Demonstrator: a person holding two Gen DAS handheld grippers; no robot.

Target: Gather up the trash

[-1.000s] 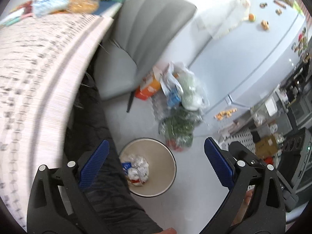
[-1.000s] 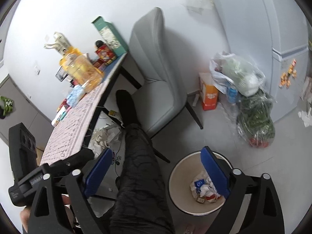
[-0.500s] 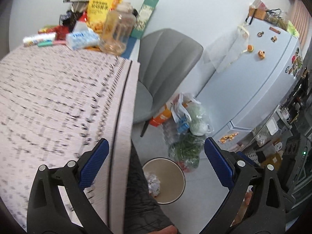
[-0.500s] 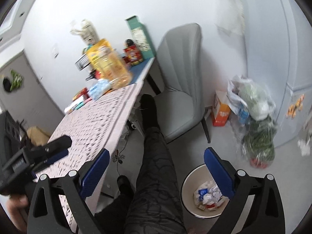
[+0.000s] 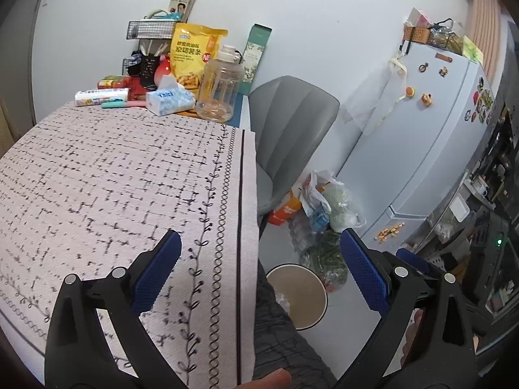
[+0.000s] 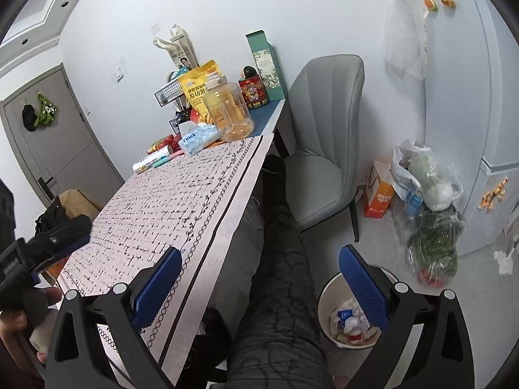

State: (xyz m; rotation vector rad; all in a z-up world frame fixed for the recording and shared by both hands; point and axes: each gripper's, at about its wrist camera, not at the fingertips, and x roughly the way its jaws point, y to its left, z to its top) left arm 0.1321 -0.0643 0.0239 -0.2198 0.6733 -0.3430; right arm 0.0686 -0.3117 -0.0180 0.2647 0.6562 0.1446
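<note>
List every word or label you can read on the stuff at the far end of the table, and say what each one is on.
"Thick": blue-and-white tissue pack.
Large Chinese characters, yellow snack bag: visible, but not readable with certainty.
Tall green box: label print too small.
Red tin: a picture, text too small.
White roll: print blurred.
Orange carton on the floor: characters blurred.

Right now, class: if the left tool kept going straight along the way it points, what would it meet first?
Probably the patterned tablecloth, near the table's right edge. The left tool, open and empty, points over that edge, with the grey chair beyond. Depth is unclear, so it might pass just above the cloth.
</note>
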